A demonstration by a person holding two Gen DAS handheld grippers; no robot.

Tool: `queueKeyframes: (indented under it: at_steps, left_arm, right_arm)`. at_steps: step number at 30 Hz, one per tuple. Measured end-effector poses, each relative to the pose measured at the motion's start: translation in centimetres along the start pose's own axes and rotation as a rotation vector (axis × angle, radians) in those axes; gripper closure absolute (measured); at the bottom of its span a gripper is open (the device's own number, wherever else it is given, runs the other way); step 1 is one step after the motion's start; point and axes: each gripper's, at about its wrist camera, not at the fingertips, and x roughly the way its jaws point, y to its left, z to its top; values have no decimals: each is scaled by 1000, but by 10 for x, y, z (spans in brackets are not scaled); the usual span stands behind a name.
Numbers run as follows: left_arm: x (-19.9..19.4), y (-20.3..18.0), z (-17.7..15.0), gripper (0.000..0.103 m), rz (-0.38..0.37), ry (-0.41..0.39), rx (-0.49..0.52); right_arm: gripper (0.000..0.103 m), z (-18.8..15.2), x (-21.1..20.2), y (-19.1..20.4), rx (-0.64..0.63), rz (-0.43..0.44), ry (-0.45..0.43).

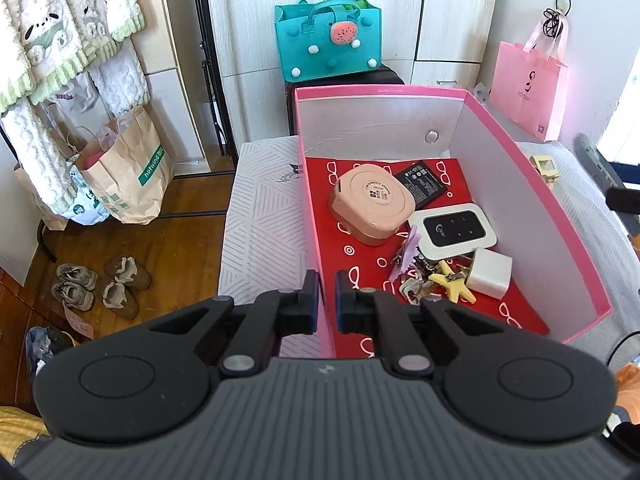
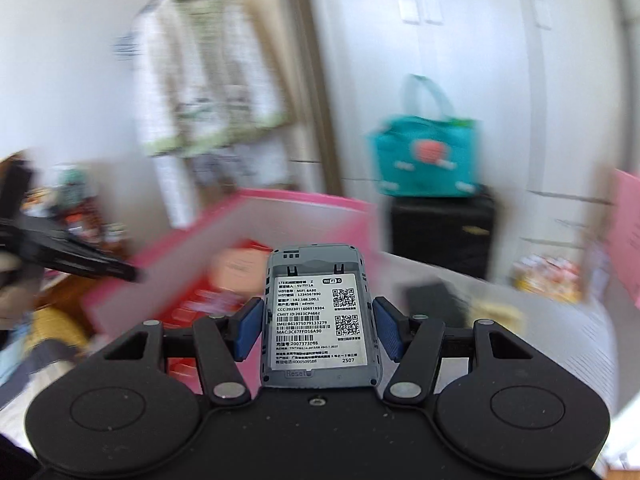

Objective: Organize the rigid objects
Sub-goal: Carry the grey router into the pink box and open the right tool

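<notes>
Right hand-held gripper (image 2: 318,326) — clamping router (image 2: 318,320), airborne

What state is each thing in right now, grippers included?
Left gripper: nearly shut, holding nothing, at the near-left wall of the box.
Right gripper: shut on the grey router body.
Grey router body: back cover off, label facing up.
Pink box: open, no lid on.
Round pink case: closed, lying flat in the box.
White pocket router: lying face up in the box.
Teal bag: upright, open top.
</notes>
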Motion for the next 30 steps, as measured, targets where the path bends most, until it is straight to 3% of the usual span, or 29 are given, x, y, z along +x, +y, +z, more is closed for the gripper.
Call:
queueKeyframes:
  at_steps: [5,11,16,27,30]
  left_arm:
    - [-5,2,0,99,-4,-9,19]
    - [-5,0,-1,99,-2,-12,40]
    - [-5,4,-2,99,-18,-20,29]
    - [-6,8,-4,99,-40,-30,14]
    - [-6,8,-3,99,-40,-30,9]
  right_arm:
    - [38,27,56,32,-40,251,176]
    - [38,38,123,54,-78,351,396]
    - [38,35,158,59,-85,380,513]
    - [38,38,172,69,-116,367,537]
    - [29,43,163,56,-47,356,503]
